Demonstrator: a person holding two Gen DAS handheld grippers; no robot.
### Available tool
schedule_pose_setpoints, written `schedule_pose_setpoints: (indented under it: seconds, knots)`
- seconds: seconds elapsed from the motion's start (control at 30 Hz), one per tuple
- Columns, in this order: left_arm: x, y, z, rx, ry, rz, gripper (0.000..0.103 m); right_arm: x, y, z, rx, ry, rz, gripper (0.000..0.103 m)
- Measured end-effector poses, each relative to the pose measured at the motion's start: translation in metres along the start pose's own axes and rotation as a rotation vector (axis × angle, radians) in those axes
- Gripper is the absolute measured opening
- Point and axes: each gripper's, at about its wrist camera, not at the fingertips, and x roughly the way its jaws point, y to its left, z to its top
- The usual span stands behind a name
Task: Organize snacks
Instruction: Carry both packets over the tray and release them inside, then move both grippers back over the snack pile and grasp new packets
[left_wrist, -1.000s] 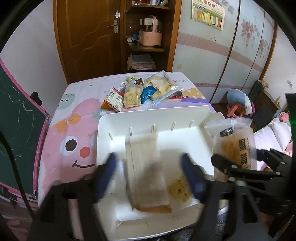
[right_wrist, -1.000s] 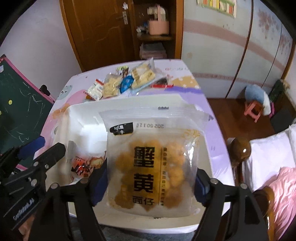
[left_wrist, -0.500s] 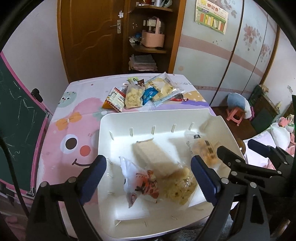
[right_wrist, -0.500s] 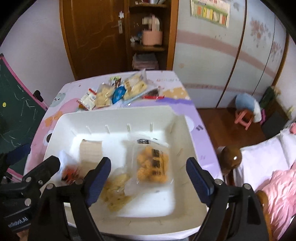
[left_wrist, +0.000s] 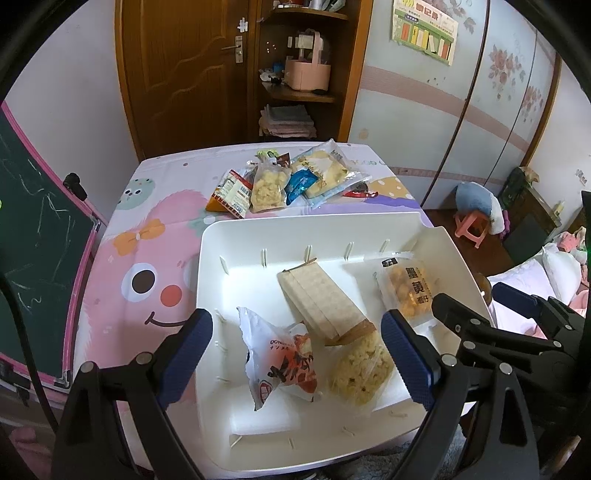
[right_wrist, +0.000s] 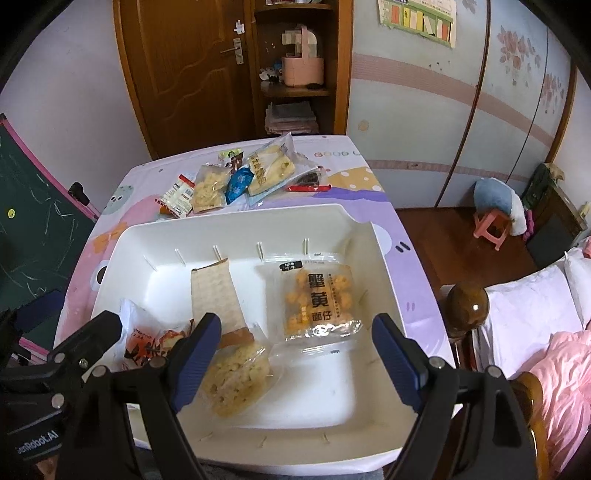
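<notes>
- Left wrist view: white bin (left_wrist: 236, 236) on the counter (left_wrist: 122, 280) holds four packets; left gripper (left_wrist: 295, 354) jaws spread, empty, above the tiger-print packet (left_wrist: 280, 362).
- Right wrist view alone shows right gripper (right_wrist: 291, 358) jaws released beside the crab-roe packet (right_wrist: 317, 299).
- Risk: reaching for the loose snack pile (left_wrist: 288, 181) beyond the bin could nudge it.

- A wooden door (left_wrist: 177, 70) stands shut behind the table.
- A wooden shelf unit (left_wrist: 306, 66) beside the door holds a pink basket (left_wrist: 306, 74) and, one shelf lower, a stack of folded cloths (left_wrist: 286, 120).
- A green chalkboard (left_wrist: 33, 221) with a pink frame leans at the left (chalk scribbles on it).
- A pink plastic stool (right_wrist: 493, 225) sits on the wood floor, a blue cushion (right_wrist: 495, 195) on it.
- A poster (left_wrist: 424, 29) hangs on the flowered wardrobe (left_wrist: 509, 92).
</notes>
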Motion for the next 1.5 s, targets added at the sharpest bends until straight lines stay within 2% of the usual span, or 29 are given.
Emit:
schedule_pose_setpoints:
  seconds: [0.17, 0.43, 0.6, 0.73, 0.9, 1.0, 1.23, 1.37, 1.43, 1.5]
  knots:
    - [0.002, 0.0, 0.001, 0.001, 0.008, -0.002, 0.092, 0.006, 0.001, -0.001, 0.009, 0.029, -0.009, 0.084]
    - [0.006, 0.002, 0.004, -0.005, 0.012, 0.005, 0.092, 0.01, 0.005, 0.003, -0.027, 0.018, -0.014, 0.083]
    - [0.008, 0.011, 0.014, -0.018, 0.008, 0.021, 0.092, 0.021, 0.0, 0.01, -0.012, 0.056, 0.053, 0.062]
    - [0.006, 0.019, 0.035, -0.017, 0.005, 0.022, 0.092, 0.022, 0.0, 0.023, -0.034, 0.056, 0.073, 0.059]
    - [-0.009, 0.029, 0.08, 0.013, -0.066, 0.075, 0.092, 0.015, 0.002, 0.067, -0.079, 0.029, 0.122, 0.059]
    - [-0.019, 0.035, 0.115, 0.044, -0.111, 0.098, 0.092, 0.01, -0.002, 0.101, -0.092, 0.004, 0.118, 0.059]
    - [-0.017, 0.046, 0.194, 0.09, -0.201, 0.178, 0.092, -0.004, -0.003, 0.185, -0.158, -0.151, -0.001, 0.059]
    - [0.015, 0.051, 0.231, 0.144, -0.232, 0.216, 0.092, 0.012, -0.003, 0.222, -0.174, -0.194, -0.061, 0.059]
    - [0.035, 0.054, 0.242, 0.153, -0.213, 0.214, 0.092, 0.03, -0.004, 0.238, -0.168, -0.185, -0.062, 0.059]
    - [0.067, 0.06, 0.252, 0.155, -0.155, 0.194, 0.092, 0.049, -0.007, 0.25, -0.16, -0.175, -0.069, 0.059]
